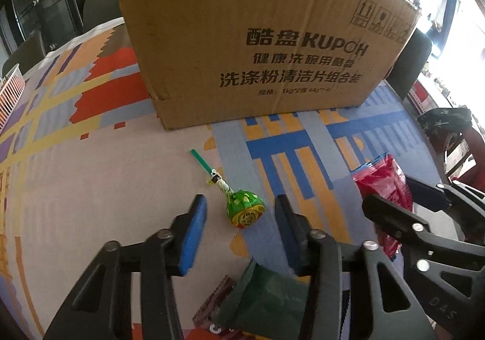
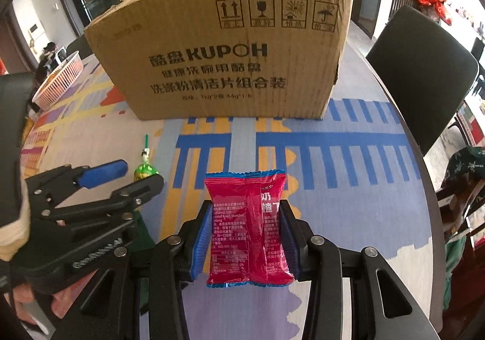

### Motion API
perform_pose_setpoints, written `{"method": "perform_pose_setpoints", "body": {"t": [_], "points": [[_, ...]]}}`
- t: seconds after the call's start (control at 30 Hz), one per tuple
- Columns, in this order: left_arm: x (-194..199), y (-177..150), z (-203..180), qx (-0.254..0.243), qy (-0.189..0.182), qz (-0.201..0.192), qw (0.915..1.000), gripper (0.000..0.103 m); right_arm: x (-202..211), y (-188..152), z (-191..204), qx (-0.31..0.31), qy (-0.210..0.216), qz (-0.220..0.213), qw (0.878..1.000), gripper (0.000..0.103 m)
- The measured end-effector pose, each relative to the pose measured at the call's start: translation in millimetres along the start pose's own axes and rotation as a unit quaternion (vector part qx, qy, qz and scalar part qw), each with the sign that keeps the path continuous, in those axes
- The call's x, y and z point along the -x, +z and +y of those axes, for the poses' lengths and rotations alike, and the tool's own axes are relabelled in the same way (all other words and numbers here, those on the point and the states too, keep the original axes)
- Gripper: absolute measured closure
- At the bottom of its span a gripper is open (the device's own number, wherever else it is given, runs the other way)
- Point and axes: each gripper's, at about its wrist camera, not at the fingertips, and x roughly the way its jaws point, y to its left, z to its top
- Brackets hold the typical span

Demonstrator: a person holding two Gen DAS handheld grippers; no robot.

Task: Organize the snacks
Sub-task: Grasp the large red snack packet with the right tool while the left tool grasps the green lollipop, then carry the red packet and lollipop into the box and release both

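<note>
Patterned cloth (image 2: 333,158) covered the round table, with a KUPOH cardboard box (image 2: 218,61) standing at its far side. Little seemed sorted yet: whether the box held anything could not be told. In front of the box, a green lollipop (image 1: 245,209) lay loose between the spread jaws of the left gripper (image 1: 241,230), untouched. Right of it, the right gripper (image 2: 246,237) was clamped on a red snack packet (image 2: 247,230), pointed toward the box, probably bound there.

Both wrist cameras look forward, low over the bench (image 1: 91,188), toward the cardboard box (image 1: 257,45). The left view sits left of the right. Both share the box and the green lollipop (image 2: 145,171) before it.
</note>
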Motion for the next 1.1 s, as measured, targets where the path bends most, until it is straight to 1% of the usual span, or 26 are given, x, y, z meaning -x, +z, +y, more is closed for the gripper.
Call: {"method": "perform_pose_setpoints", "body": {"t": [0.07, 0.2, 0.3, 0.57, 0.87, 1.1], "points": [[-3.3, 0.3, -0.4, -0.001, -0.003, 0.009, 1.0000, 0.077, -0.4, 2.3, -0.6, -0.003, 0.004, -0.001, 1.000, 0.060], [-2.8, -1.1, -0.6, -0.009, 0.000, 0.007, 0.9999, 0.077, 0.3, 5.4, -1.8, -0.002, 0.005, -0.005, 1.000, 0.060], [1.3, -1.6, 0.7, -0.007, -0.002, 0.002, 1.0000, 0.077, 0.1, 5.5, -3.0, -0.004, 0.007, -0.006, 1.000, 0.060], [32.0, -2.7, -3.5, -0.011, -0.001, -0.031, 0.9995, 0.077, 6.8, 3.9, -6.7, -0.011, 0.015, -0.012, 1.000, 0.060], [69.9, 2.1, -9.7, -0.015, -0.006, -0.073, 0.9972, 0.077, 38.1, 8.6, -3.8, -0.007, 0.017, -0.041, 0.999, 0.060], [97.8, 13.6, -9.9, -0.021, -0.008, -0.106, 0.9941, 0.077, 65.2, 20.7, 1.2, 0.000, 0.022, -0.070, 0.997, 0.060]]}}
